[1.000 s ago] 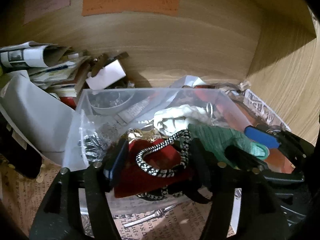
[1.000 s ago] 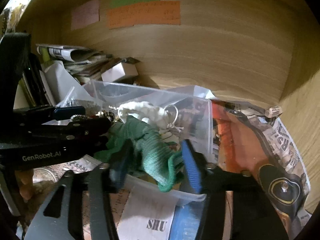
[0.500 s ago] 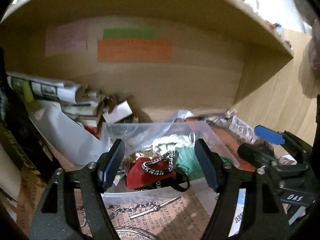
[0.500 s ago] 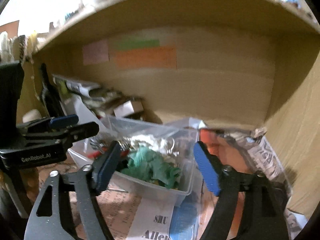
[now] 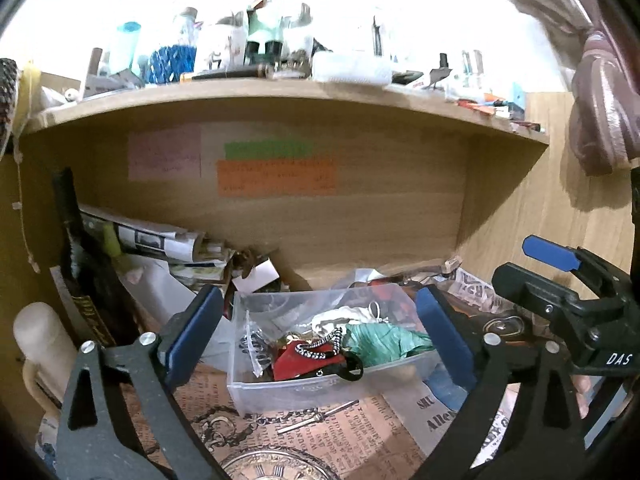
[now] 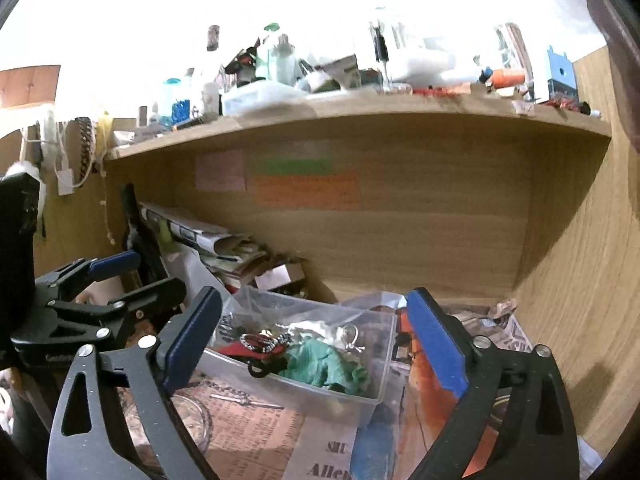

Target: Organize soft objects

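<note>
Soft items now lie inside the clear plastic bin on the lower shelf: a green cloth at the right side, a red pouch with a black-and-white cord looped over it near the front, and a pale cloth behind them. A second ago the left gripper was down at the red pouch and cord and the right gripper was clamped on the green cloth. Both have since let go and drawn back out of the shelf; half a second ago they were already spread and retreating. At present each stands clear of the bin, jaws wide apart and holding nothing, with the bin framed between the blue pads.

Finding: the green cloth has been deposited and rests against the bin's right wall, one end close to the rim. Whether it hangs over the rim cannot be settled from these distorted views.

Assessment: this placement appears complete. Newspapers and printed paper surround the bin, along with small metal pieces; no further loose soft item is plainly evident on the shelf floor, so the next pick likely lies elsewhere.
</note>
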